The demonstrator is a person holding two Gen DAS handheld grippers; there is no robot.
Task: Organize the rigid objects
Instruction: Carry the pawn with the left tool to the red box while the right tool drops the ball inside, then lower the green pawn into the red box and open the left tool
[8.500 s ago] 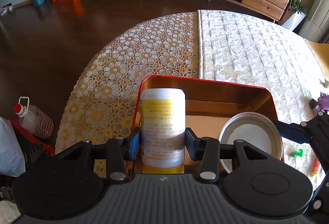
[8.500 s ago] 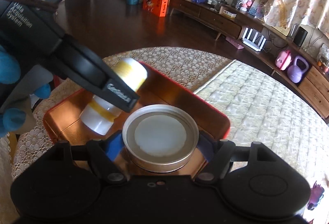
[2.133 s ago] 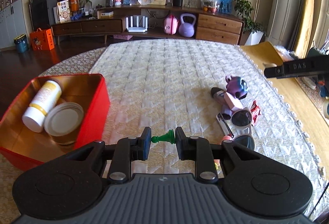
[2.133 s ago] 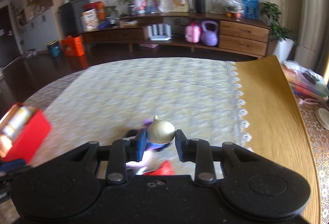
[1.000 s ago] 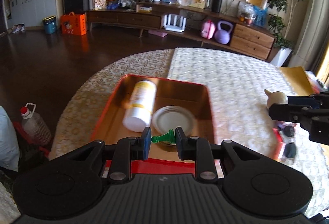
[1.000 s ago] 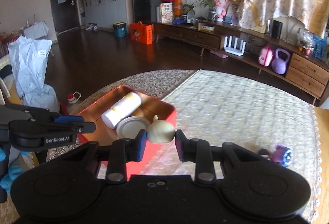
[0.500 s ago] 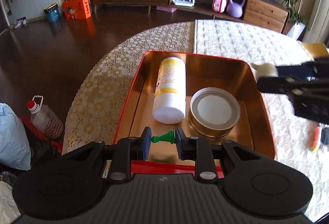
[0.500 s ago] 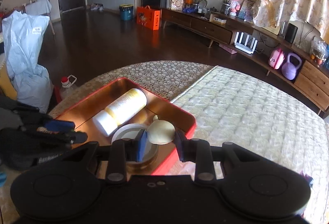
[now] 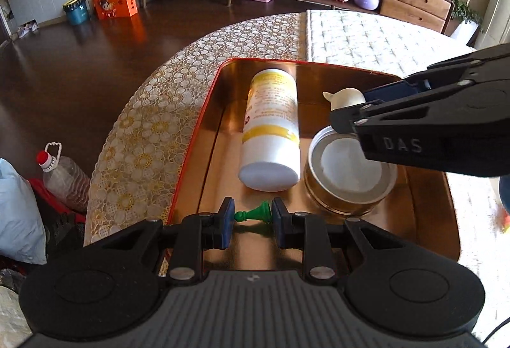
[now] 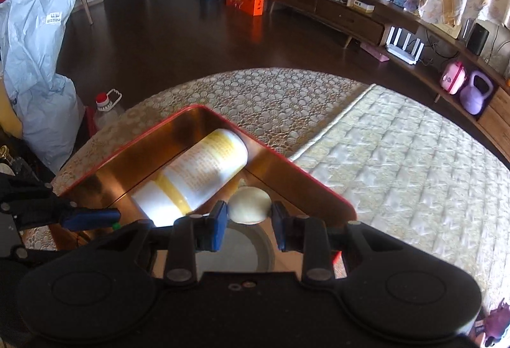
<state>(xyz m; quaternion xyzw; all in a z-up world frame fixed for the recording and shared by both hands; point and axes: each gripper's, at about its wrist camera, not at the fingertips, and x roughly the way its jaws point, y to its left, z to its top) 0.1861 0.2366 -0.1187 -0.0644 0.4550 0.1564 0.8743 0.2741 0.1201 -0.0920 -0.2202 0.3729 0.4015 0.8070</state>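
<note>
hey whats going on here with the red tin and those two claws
A person is sorting small items into a red tin on the table, with a claw in each hand. The left claw is shut on a green pawn just above the tin's floor. The right claw is shut on a cream, garlic-shaped piece above the tin. A white bottle on its side and a round can lie inside.
</note>
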